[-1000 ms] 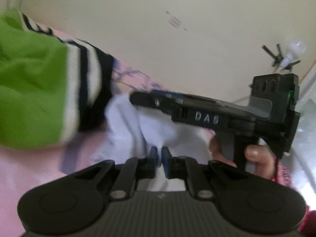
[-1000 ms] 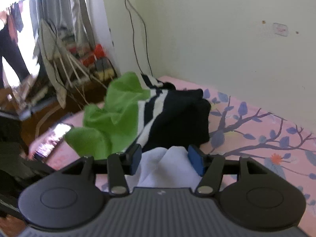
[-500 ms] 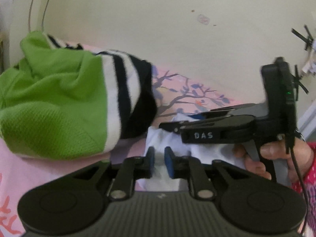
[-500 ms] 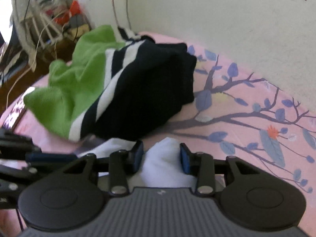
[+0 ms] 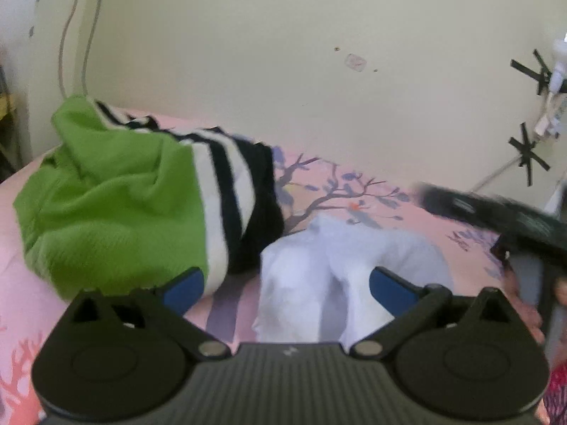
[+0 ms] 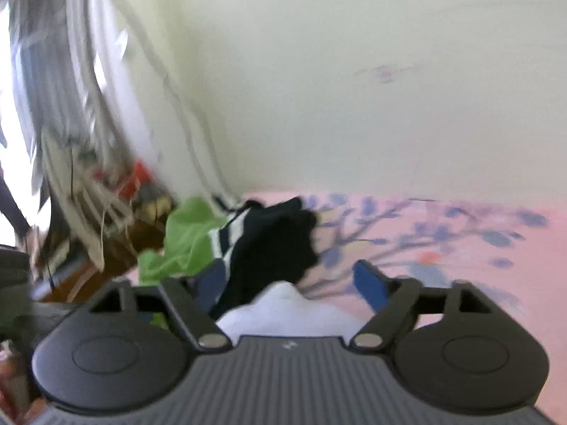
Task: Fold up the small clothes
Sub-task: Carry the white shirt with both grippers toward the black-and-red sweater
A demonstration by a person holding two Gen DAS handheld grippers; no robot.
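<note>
A small white garment (image 5: pixel 336 269) lies bunched on the pink bed sheet (image 5: pixel 21 283). My left gripper (image 5: pixel 287 287) hovers just in front of it, jaws opening wide, blue pads apart and not pressing the cloth. In the right wrist view the white garment (image 6: pixel 287 311) shows low between the fingers of my right gripper (image 6: pixel 290 283), whose jaws are opening too and do not press it. The right gripper's blurred body (image 5: pixel 496 212) crosses the right edge of the left wrist view. A green, white and navy striped garment (image 5: pixel 141 194) lies crumpled to the left.
The cream wall (image 5: pixel 283 53) runs close behind the bed. The striped garment (image 6: pixel 248 244) sits near the bed's far left corner. Beyond the bed edge is clutter with hanging cloth and cables (image 6: pixel 71 141). A person's hand (image 5: pixel 528 315) holds the right gripper.
Both grippers let go of the white garment: the left went from pinched shut to wide open, the right opened too. The right gripper swung away sideways, its view now blurred.
</note>
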